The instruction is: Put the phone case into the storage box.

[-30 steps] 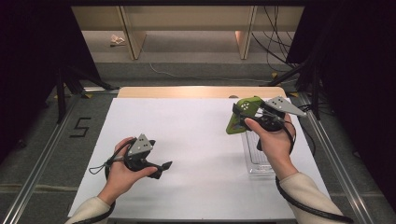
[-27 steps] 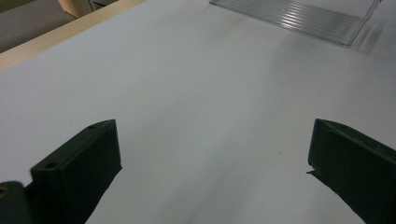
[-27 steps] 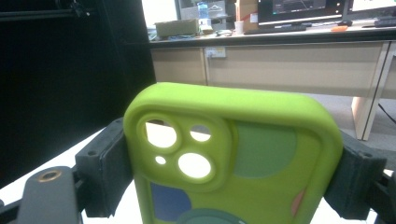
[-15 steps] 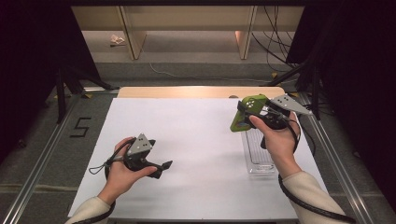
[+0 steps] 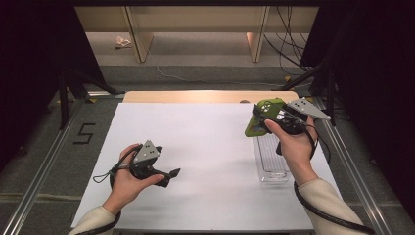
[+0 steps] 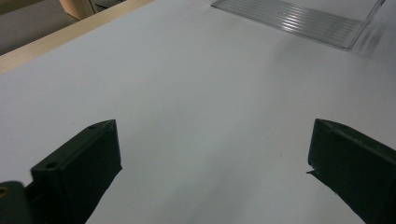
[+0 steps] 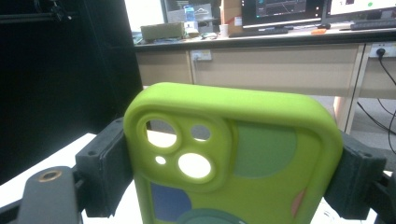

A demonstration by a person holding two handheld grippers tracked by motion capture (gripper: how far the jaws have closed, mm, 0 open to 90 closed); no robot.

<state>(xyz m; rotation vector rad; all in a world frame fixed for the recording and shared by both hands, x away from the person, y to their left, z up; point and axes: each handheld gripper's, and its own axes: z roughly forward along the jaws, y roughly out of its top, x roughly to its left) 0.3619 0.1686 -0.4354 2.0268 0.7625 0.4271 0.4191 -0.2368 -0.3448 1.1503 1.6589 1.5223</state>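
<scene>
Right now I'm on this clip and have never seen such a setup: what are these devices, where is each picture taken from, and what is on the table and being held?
No robot here: a person holds a hand-operated two-jaw gripper in each hand. The high view looks down from above the person's side of the white table. The other two pictures come from small cameras riding on each gripper, looking out along its black jaws.

The right gripper is raised above the table and clamps a green phone case by its two sides; the camera cut-outs face the lens. Below it on the table lies a clear plastic tray.

The left gripper is held low over the bare table with its jaws apart and nothing between them.
</scene>
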